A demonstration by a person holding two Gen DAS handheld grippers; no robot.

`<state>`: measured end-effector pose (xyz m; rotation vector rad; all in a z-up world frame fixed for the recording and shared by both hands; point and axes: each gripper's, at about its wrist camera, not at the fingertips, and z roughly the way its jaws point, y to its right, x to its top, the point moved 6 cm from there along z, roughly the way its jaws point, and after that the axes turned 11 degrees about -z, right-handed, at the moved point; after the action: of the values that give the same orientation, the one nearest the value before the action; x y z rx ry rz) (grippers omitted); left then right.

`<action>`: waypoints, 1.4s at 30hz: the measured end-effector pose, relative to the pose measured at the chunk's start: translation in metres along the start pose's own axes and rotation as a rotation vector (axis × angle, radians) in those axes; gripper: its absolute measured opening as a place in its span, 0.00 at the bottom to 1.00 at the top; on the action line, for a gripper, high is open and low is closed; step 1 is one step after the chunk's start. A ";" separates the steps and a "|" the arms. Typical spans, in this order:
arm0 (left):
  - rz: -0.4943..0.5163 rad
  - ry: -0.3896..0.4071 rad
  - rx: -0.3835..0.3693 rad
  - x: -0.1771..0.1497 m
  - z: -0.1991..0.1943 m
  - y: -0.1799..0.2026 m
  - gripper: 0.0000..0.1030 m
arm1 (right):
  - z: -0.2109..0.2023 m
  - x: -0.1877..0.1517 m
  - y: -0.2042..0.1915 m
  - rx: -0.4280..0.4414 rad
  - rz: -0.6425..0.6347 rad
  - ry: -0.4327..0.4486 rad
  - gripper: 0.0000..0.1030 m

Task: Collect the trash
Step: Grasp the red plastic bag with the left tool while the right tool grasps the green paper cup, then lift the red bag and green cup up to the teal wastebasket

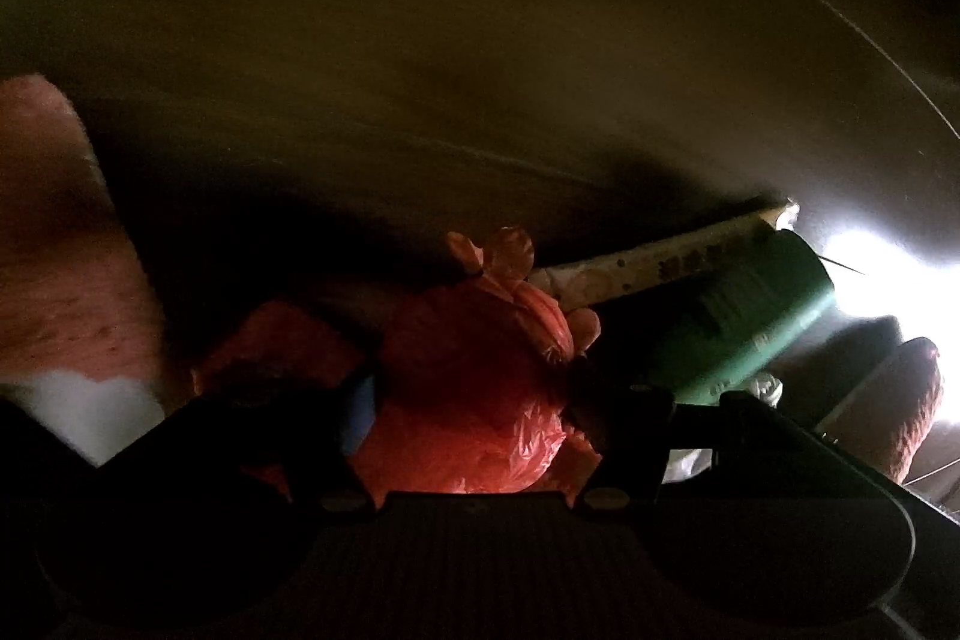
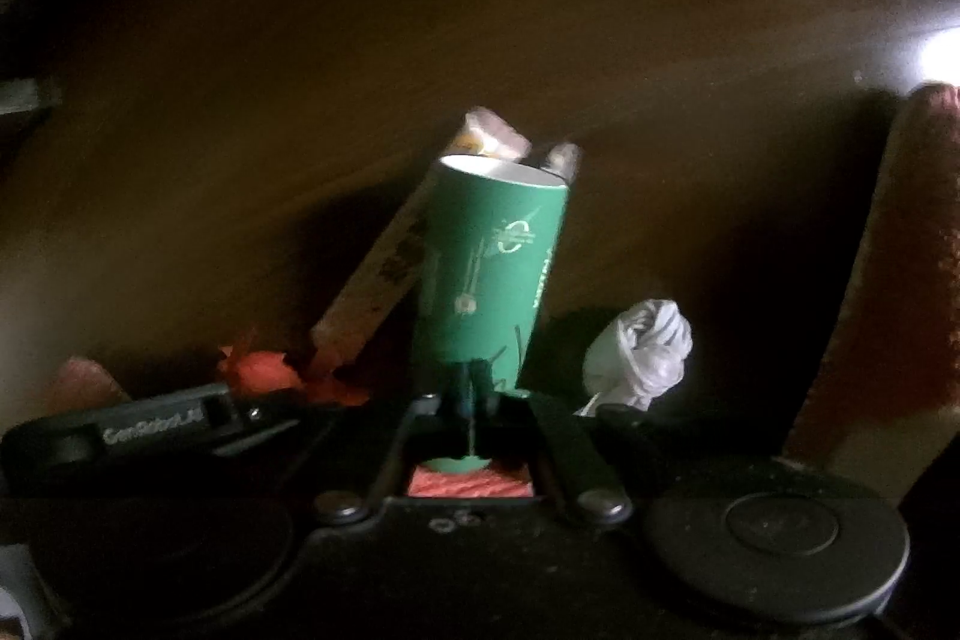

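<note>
dim light; our left gripper (image 1: 474, 400) clamps an orange bag (image 1: 474, 376), our right gripper (image 2: 474, 400) pinches a green cup (image 2: 489, 274), white wad (image 2: 642, 352) at three o'clock.

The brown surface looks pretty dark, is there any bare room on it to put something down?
Yes: the brown surface beyond the green paper cup lies bare. Nearer, it is crowded: the left gripper straddles the orange plastic bag, the right gripper pinches the cup, with a flat carton and crumpled white wad alongside.

Dark surface (image 2: 420, 40) open beyond — green cup (image 2: 489, 274), white wad (image 2: 642, 352) (right) block.
</note>
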<state>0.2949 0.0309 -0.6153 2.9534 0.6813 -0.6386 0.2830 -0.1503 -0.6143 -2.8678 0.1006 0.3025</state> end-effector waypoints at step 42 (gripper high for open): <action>-0.048 0.069 -0.105 -0.012 -0.058 0.006 0.64 | -0.044 0.016 -0.018 -0.043 -0.134 0.129 0.48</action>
<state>0.3096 0.0280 -0.5577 2.8819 0.7692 -0.4899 0.3088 -0.1452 -0.5716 -2.9175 -0.0757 0.0946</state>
